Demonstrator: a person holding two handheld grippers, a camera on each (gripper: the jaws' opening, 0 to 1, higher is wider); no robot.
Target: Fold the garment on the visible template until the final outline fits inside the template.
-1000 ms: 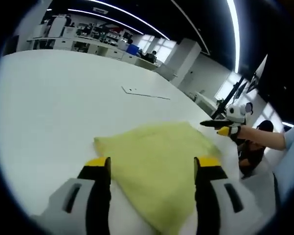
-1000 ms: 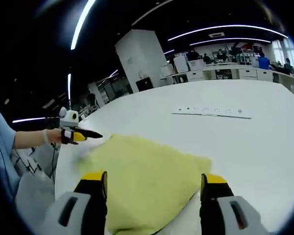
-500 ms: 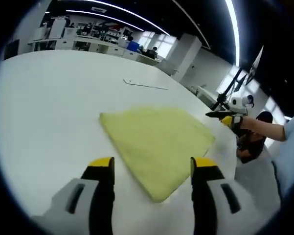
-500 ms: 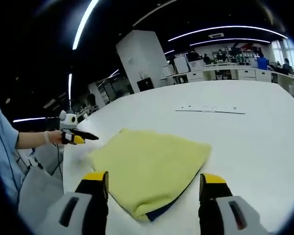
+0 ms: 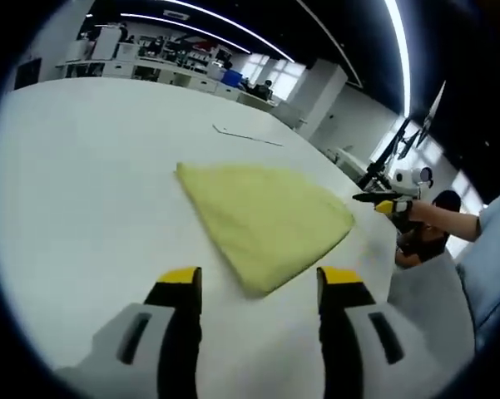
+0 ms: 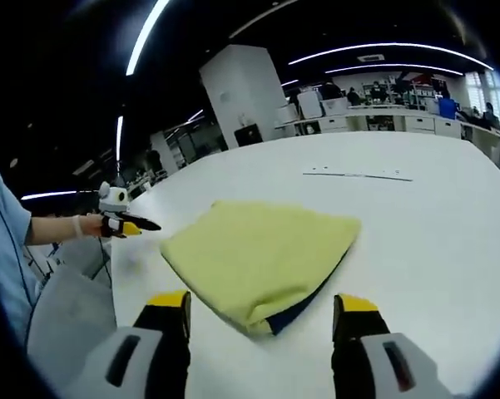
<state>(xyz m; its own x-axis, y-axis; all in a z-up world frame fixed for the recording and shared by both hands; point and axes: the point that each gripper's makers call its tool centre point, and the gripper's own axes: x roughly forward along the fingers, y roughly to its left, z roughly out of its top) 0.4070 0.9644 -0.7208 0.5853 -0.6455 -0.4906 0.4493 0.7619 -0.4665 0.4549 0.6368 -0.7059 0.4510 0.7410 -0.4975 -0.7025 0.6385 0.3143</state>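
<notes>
On the white desk (image 5: pixel 75 183) ahead of my left tool (image 5: pixel 254 287) lies the folded yellow garment (image 5: pixel 262 212), flat and untouched. From the left gripper view its long axis runs from a far-left corner toward a blunt corner nearest me, so it slants down to the right across the desk; a third corner points right, toward my right tool (image 5: pixel 374 198). My left tool's jaws stand apart with only bare desk between the yellow tips, released and holding nothing, just short of the garment's near corner. Beyond the garment a thin dark line, the template (image 5: pixel 248 136), lies on the desk, well apart from the cloth. My right tool shows here at the right, held level off the desk's edge in my hand (image 5: pixel 409 214), its tips aimed toward the garment and not touching it.

From the right gripper view, my left tool (image 6: pixel 137 224) appears at the left, gripped in my hand (image 6: pixel 87 224) with the forearm level, tips pointing at the garment's (image 6: pixel 262 253) left corner and near it. The garment stretches from that corner to the far right corner, and a dark blue underlayer (image 6: pixel 304 303) peeks along its near right edge. My right tool (image 6: pixel 262 303) hangs with jaws spread, released, the garment's near corner just ahead of the gap. The template (image 6: pixel 358 174) lies farther off on the desk (image 6: pixel 433 233).
</notes>
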